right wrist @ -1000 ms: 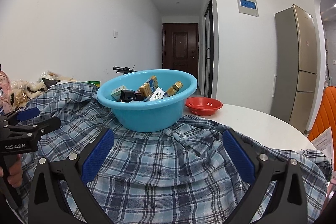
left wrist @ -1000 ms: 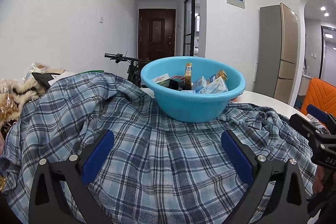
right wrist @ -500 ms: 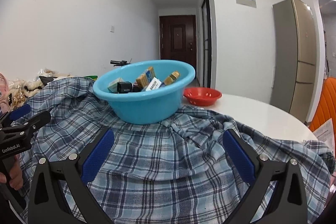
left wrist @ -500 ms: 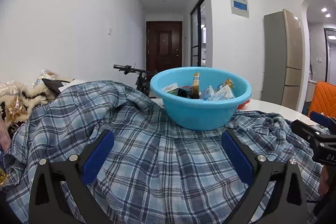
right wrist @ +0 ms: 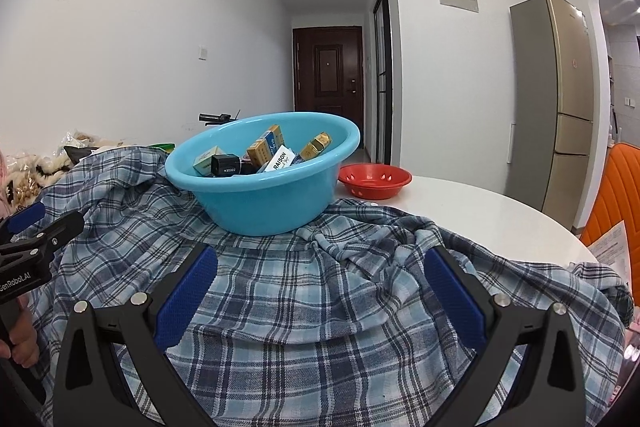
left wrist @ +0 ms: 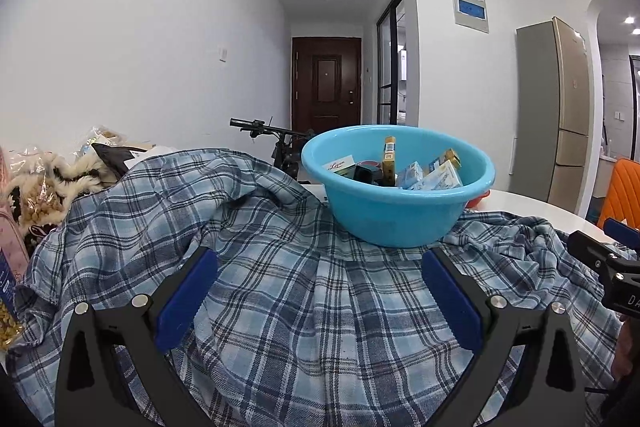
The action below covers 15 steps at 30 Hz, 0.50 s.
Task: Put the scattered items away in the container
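- Plastic blue basin (right wrist: 262,187), already loaded with small boxes (right wrist: 266,149), is seen resting on the plaid shirt (right wrist: 320,291).
- Boxes are judged light and stiff, best pinched across flat faces.
- Left gripper (left wrist: 318,291) and right gripper (right wrist: 320,291) are held wide apart, empty.

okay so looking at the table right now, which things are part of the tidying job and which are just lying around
Part of the job:
blue basin
small boxes already in it

Just lying about:
plaid shirt under the basin
red bowl
furry clutter on the left
orange chair
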{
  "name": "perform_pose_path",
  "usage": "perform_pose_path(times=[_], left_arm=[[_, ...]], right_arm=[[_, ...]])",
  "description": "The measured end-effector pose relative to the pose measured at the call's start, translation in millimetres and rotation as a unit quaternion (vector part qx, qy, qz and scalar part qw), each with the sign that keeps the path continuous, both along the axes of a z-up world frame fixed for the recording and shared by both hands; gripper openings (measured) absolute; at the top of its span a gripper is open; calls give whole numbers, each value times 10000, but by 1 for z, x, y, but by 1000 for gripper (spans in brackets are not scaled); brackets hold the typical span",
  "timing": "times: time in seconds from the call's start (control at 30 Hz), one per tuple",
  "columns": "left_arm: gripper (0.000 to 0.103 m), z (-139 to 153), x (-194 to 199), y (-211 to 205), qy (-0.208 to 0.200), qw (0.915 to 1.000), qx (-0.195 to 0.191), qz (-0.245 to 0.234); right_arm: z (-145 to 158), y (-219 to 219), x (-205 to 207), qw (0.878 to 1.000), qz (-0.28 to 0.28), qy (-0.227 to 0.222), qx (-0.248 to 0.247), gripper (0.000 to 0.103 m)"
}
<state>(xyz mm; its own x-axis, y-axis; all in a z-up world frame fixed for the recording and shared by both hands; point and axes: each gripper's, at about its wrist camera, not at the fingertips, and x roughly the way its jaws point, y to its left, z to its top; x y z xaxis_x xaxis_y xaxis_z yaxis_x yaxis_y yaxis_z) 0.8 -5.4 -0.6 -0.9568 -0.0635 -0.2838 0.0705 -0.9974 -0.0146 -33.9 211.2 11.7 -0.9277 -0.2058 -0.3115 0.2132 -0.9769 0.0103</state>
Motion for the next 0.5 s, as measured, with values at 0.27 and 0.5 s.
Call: perform_pose_path(times=[0.27,0.5], left_arm=[[103,0,0,0,-3,10000,-10,-47],[103,0,0,0,-2,10000,-10,-48]], right_arm=[[1,1,1,9999,-135,35,12,103],[1,0,0,9999,-136,43,10,103]])
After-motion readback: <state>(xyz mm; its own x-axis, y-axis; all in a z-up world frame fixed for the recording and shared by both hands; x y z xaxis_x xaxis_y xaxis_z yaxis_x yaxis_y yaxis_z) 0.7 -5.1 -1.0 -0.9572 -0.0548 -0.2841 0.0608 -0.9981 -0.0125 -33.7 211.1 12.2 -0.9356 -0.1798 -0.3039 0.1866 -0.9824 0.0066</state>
